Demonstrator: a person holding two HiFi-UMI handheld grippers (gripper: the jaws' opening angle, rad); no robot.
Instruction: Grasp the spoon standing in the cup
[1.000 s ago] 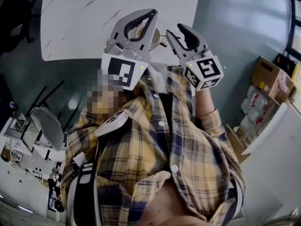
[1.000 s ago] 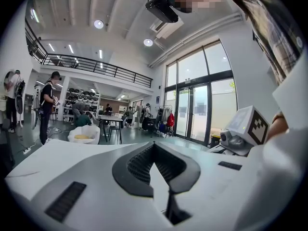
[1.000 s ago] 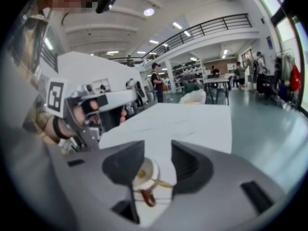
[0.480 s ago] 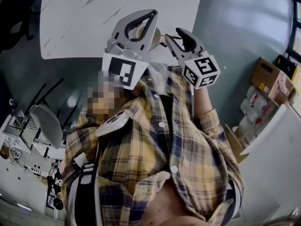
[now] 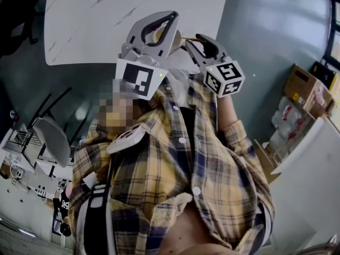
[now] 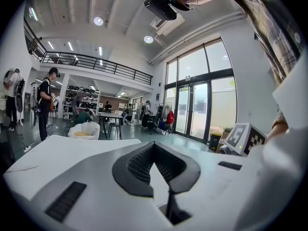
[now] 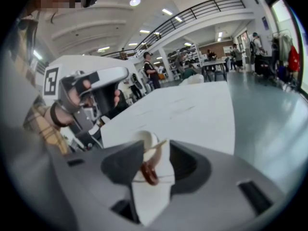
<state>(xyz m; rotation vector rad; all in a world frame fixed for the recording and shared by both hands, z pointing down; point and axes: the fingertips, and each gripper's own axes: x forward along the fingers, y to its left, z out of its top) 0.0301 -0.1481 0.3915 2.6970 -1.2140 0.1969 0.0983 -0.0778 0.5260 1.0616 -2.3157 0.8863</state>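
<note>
The spoon (image 7: 158,144) is seen leaning in the white cup (image 7: 143,139), which is set at the table (image 7: 192,114) edge nearest the person. Both are framed between the right gripper (image 5: 195,39) jaws, which have just been opening and are spread wide, pressing nothing. The left gripper (image 6: 154,147) is closed, empty.

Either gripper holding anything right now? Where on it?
Nothing held. Right gripper jaws, just opened wider, stand apart framing the spoon, not touching it. Left gripper shut, empty.

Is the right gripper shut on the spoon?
No: the right gripper, which has just been opening, has its jaws apart, with the spoon in the cup between them unclamped.
</note>
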